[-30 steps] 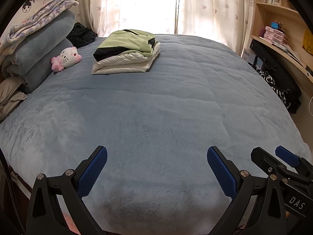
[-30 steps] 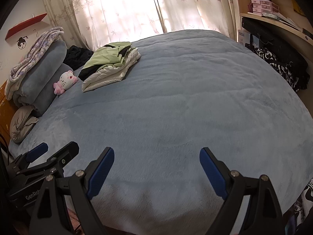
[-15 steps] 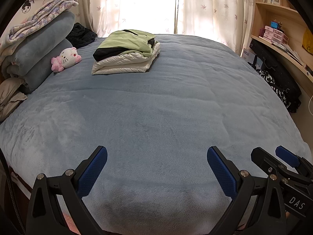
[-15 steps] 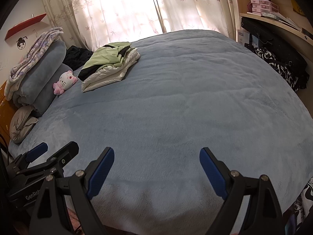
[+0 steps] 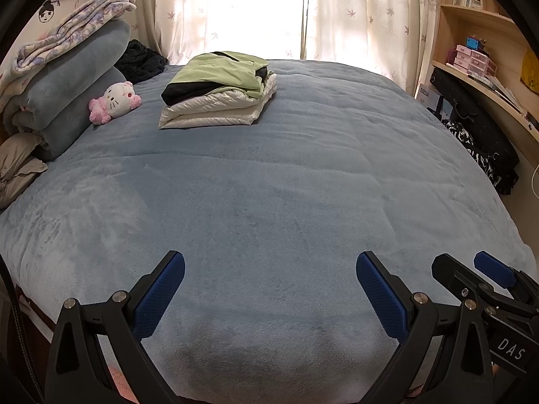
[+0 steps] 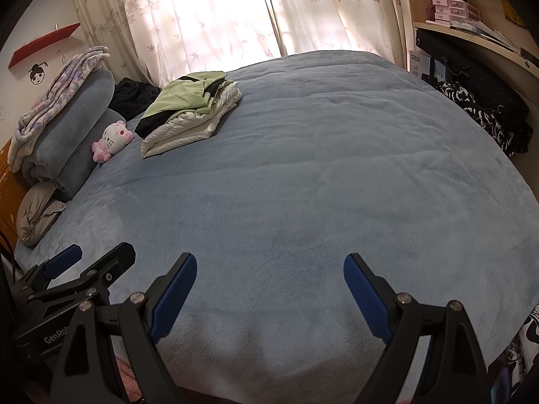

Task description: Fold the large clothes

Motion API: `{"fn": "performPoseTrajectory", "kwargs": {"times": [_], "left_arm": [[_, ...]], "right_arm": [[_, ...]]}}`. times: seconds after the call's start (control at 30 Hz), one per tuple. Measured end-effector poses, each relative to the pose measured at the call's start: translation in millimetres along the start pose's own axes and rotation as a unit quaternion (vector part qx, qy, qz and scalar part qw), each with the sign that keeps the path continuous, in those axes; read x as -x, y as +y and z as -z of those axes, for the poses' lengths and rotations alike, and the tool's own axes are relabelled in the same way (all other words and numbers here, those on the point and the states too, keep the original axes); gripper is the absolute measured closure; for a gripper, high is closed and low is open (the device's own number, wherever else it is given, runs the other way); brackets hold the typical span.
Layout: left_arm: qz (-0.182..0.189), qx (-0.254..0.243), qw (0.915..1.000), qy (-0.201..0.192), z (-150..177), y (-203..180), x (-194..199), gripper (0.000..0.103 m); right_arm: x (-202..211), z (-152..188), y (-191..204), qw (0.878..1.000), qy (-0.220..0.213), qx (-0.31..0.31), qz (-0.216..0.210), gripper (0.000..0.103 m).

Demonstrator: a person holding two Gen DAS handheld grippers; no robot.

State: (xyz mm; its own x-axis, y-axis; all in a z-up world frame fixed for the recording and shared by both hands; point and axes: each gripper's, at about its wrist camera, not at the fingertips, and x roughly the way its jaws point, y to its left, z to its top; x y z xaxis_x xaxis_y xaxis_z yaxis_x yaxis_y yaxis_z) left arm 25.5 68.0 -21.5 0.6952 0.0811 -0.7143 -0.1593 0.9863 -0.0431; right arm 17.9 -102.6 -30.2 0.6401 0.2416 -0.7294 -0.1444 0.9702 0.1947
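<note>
Gaping textured-blue tongs over plush bedspread

The right gripper hangs with jaws wide and empty over the blue blanket. Folded clothes lie far off, near a plush toy.

Wide bed under a plush grey-blue blanket — folded green-and-white jacket stack, pink-and-white plush cat toy, rolled grey-blue bedding along its left edge
</note>
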Motion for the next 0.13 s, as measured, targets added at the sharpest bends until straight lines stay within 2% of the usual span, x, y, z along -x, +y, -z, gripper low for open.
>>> {"fn": "performPoseTrajectory", "kwargs": {"times": [0.13], "left_arm": [[0.000, 0.000, 1.0000, 0.000, 0.1, 0.0, 0.0, 0.002]], "right_arm": [[0.7, 2.9, 1.6, 1.000, 0.001, -0.001, 0.001, 0.014]]}}
